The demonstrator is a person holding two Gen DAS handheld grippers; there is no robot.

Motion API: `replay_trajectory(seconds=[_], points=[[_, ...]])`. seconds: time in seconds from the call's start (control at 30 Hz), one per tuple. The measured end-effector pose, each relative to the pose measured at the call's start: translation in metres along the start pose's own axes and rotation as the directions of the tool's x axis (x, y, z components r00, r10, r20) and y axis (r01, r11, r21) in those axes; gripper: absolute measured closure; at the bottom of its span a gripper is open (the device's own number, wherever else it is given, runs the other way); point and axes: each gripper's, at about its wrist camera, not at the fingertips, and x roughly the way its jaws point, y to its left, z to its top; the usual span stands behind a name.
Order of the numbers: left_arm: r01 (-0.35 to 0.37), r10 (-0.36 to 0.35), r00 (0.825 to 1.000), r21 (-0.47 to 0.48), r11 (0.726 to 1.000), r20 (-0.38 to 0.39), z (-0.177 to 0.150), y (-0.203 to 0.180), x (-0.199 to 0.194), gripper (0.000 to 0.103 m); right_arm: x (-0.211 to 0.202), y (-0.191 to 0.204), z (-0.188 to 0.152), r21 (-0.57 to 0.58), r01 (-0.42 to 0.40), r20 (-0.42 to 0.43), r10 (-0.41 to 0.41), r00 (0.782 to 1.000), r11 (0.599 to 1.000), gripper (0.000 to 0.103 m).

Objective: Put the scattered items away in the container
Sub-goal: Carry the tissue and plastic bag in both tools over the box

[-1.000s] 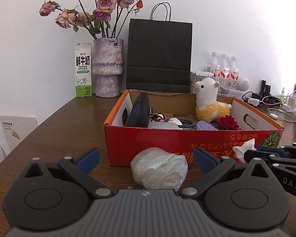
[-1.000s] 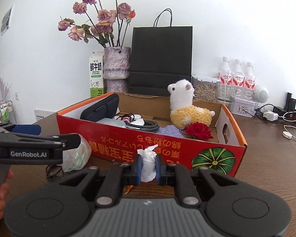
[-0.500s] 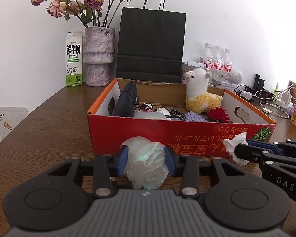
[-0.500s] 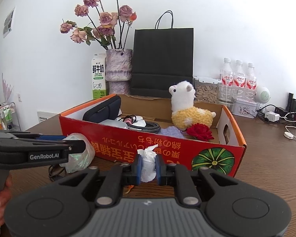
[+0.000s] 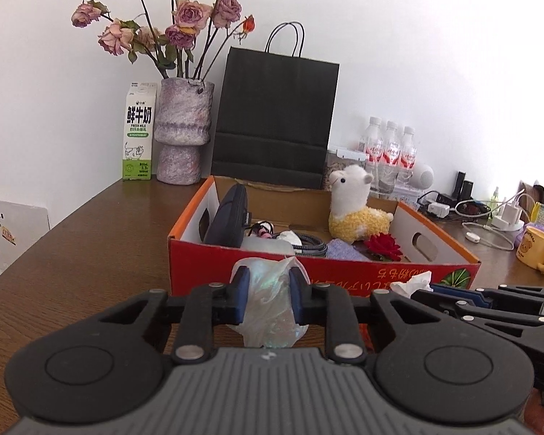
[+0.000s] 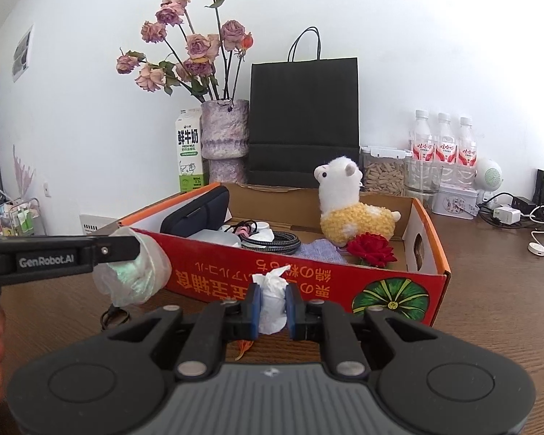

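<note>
My left gripper (image 5: pixel 268 293) is shut on a crumpled iridescent plastic bag (image 5: pixel 270 311) and holds it lifted in front of the red cardboard box (image 5: pixel 322 275). The bag (image 6: pixel 134 275) and left gripper (image 6: pixel 127 250) also show in the right wrist view. My right gripper (image 6: pixel 272 304) is shut on a white crumpled tissue (image 6: pixel 272 301), held before the box's front wall (image 6: pixel 308 286). The tissue (image 5: pixel 411 284) shows in the left wrist view too. The box holds a plush alpaca (image 6: pixel 348 210), a red rose (image 6: pixel 371 248), a dark pouch (image 6: pixel 196 214), a coiled cable (image 6: pixel 272 241) and a purple cloth.
Behind the box stand a black paper bag (image 5: pixel 275 119), a vase of dried roses (image 5: pixel 183 134), a milk carton (image 5: pixel 138 137) and water bottles (image 6: pixel 442 145). A yellow mug (image 5: pixel 535 246) and chargers lie at the right. A black hair tie (image 6: pixel 114 317) and an orange scrap (image 6: pixel 243 348) lie on the table.
My left gripper closed on the plastic bag and lifted it off the table. My right gripper kept hold of the tissue and rose slightly.
</note>
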Motion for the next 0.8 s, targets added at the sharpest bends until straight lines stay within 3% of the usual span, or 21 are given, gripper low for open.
replay_trajectory(seconds=[0.23,0.43,0.57,0.67,0.8], points=[[0.039,-0.039,0.992,-0.002,0.999,0.12,0.034,-0.008,-0.015,0.08,0.005,-0.018,0.025,0.018,0.005,0.044,-0.006,0.999,1.0,0.09],[0.05,-0.046,0.981,-0.016,0.999,0.187,0.063,-0.017,0.014,0.079,0.023,-0.028,0.059,0.028,-0.004,0.087,0.001,0.996,1.0,0.09],[0.047,-0.039,0.982,-0.036,0.998,0.183,0.067,-0.02,0.056,0.079,0.052,-0.032,0.072,0.038,0.003,0.091,-0.007,0.996,0.999,0.09],[0.049,-0.037,0.982,-0.061,0.997,0.183,0.056,-0.014,0.079,0.079,0.071,-0.039,0.063,0.066,-0.009,0.061,0.005,0.998,0.998,0.09],[0.043,-0.035,0.994,-0.075,0.996,0.107,0.048,-0.003,0.096,0.078,0.081,-0.04,0.053,0.059,0.0,0.02,-0.001,1.0,0.998,0.09]])
